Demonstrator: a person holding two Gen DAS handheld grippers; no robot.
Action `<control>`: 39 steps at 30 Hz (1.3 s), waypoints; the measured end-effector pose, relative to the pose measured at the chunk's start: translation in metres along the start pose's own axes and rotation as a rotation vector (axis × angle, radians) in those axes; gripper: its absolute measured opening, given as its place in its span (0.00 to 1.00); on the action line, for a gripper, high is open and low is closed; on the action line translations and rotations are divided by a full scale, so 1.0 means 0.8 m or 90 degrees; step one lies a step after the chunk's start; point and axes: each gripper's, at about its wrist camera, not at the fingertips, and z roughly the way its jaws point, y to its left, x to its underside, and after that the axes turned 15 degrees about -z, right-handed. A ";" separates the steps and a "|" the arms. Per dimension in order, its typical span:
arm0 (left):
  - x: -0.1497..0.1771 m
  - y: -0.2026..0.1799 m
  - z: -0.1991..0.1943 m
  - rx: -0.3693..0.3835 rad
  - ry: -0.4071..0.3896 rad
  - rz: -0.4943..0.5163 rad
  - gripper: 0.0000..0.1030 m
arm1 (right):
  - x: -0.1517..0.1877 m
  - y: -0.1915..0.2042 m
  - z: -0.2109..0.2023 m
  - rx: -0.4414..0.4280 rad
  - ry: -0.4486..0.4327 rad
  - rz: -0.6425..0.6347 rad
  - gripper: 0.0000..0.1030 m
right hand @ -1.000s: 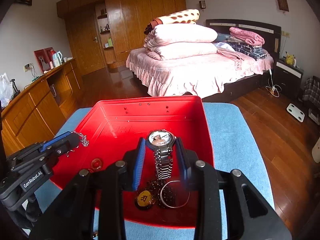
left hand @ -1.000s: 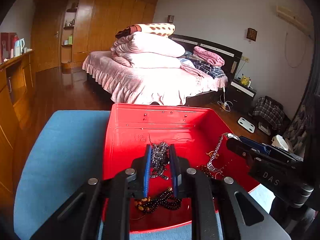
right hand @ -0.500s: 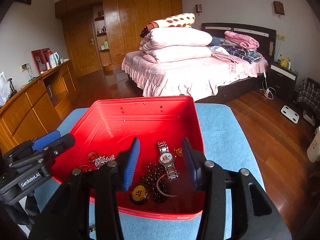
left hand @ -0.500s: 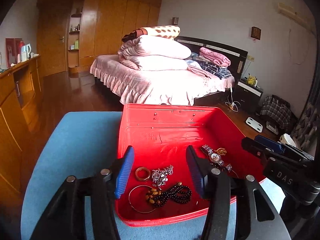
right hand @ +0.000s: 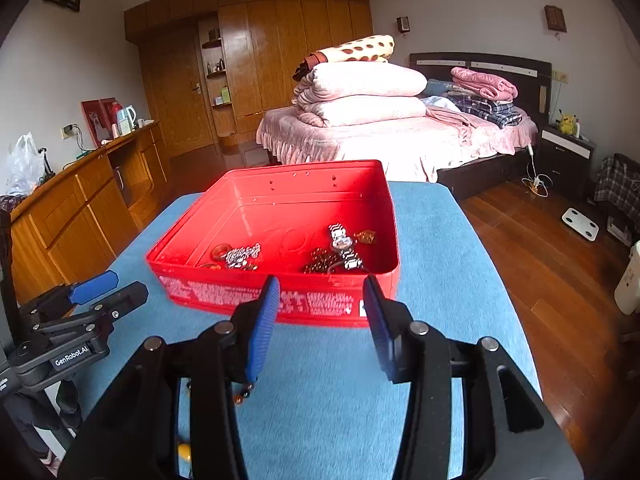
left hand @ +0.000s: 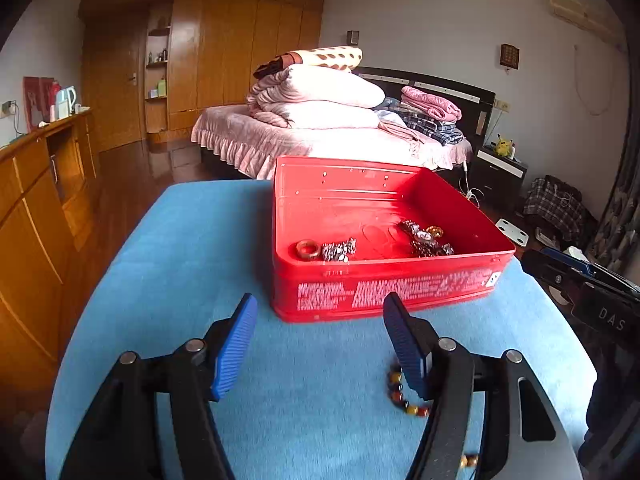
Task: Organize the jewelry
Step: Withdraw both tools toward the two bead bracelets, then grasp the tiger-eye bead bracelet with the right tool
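A red tin box (left hand: 384, 296) (right hand: 280, 304) stands on the blue cloth. It holds a silver watch (right hand: 343, 245) (left hand: 420, 236), a silver chain (left hand: 339, 249) (right hand: 242, 256), a brown ring (left hand: 307, 249), dark beads (right hand: 322, 258) and a gold charm (left hand: 435, 232). My left gripper (left hand: 318, 334) is open and empty, in front of the box. My right gripper (right hand: 320, 316) is open and empty, in front of the box's near wall. An amber bead bracelet (left hand: 400, 392) lies on the cloth under the left gripper's right finger; a few of its beads show in the right wrist view (right hand: 242, 394).
The blue-covered table (left hand: 200, 280) has wooden cabinets (left hand: 36, 208) to its left and wooden floor (right hand: 560, 280) to its right. A bed (right hand: 400, 136) with stacked bedding stands beyond the table. The right gripper's body (left hand: 592, 292) shows at the right edge of the left wrist view.
Both grippers opened, dropping the chain and the watch into the box, then pulled back and down to the near side of the box.
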 end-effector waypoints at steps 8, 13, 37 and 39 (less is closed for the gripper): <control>0.056 0.021 -0.036 -0.012 0.005 -0.021 0.63 | 0.063 0.041 -0.037 -0.049 0.014 -0.002 0.42; 0.086 0.040 -0.049 -0.018 0.016 -0.047 0.64 | 0.091 0.055 -0.053 -0.072 0.022 0.011 0.42; 0.119 0.043 -0.059 -0.038 0.023 -0.036 0.72 | 0.120 0.100 -0.054 -0.120 0.070 -0.060 0.32; 0.119 0.043 -0.059 -0.038 0.023 -0.036 0.72 | 0.122 0.101 -0.052 -0.117 0.074 -0.065 0.32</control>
